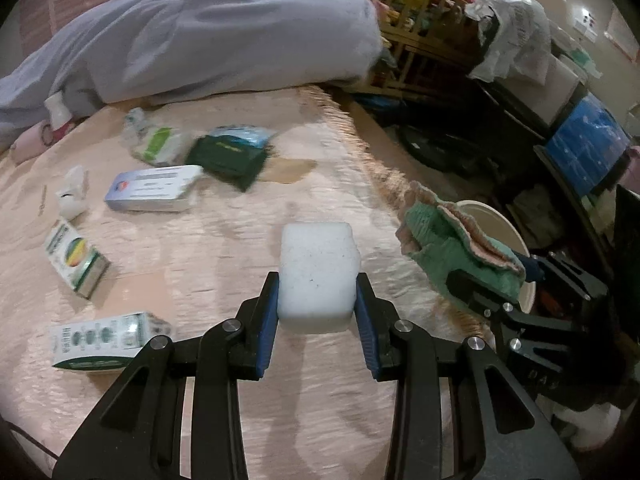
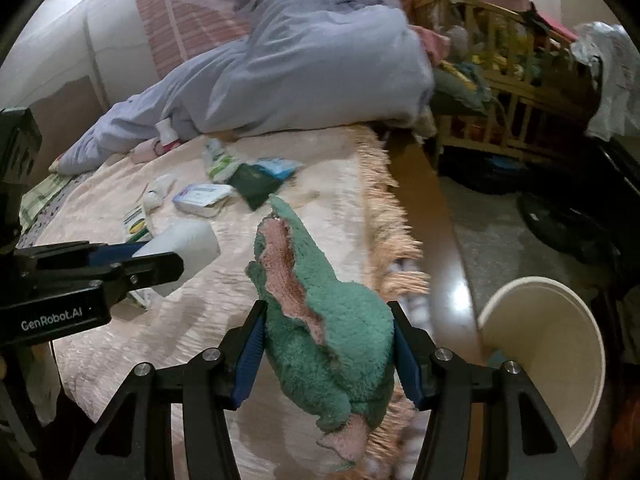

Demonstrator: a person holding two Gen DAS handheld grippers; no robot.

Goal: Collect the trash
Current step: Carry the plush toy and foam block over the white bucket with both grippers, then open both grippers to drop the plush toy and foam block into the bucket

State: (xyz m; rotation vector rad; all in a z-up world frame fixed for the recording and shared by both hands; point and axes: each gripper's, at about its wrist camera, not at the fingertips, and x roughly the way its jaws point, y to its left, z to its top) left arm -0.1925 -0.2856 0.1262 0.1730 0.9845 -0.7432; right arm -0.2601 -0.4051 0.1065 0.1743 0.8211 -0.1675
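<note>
My left gripper [image 1: 317, 280] is shut on a white foam block [image 1: 318, 268] and holds it above the pink bedspread [image 1: 224, 248]. The same block [image 2: 184, 252] shows at the left of the right wrist view, in the left gripper [image 2: 160, 264]. My right gripper [image 2: 326, 332] is shut on a green and pink fuzzy cloth [image 2: 324, 320], which hangs between both blue pads. That cloth [image 1: 452, 244] also shows at the right of the left wrist view. A cream-white bin [image 2: 556, 344] stands on the floor beside the bed, to the right of the cloth.
Several small boxes and wrappers lie on the bed: a white-blue carton [image 1: 154, 188], a dark green packet [image 1: 228, 160], a striped box [image 1: 76, 260], a white-green box [image 1: 100, 340]. A grey-blue quilt [image 1: 224, 28] is heaped at the back. A wooden crib [image 2: 500, 80] and clutter stand on the right.
</note>
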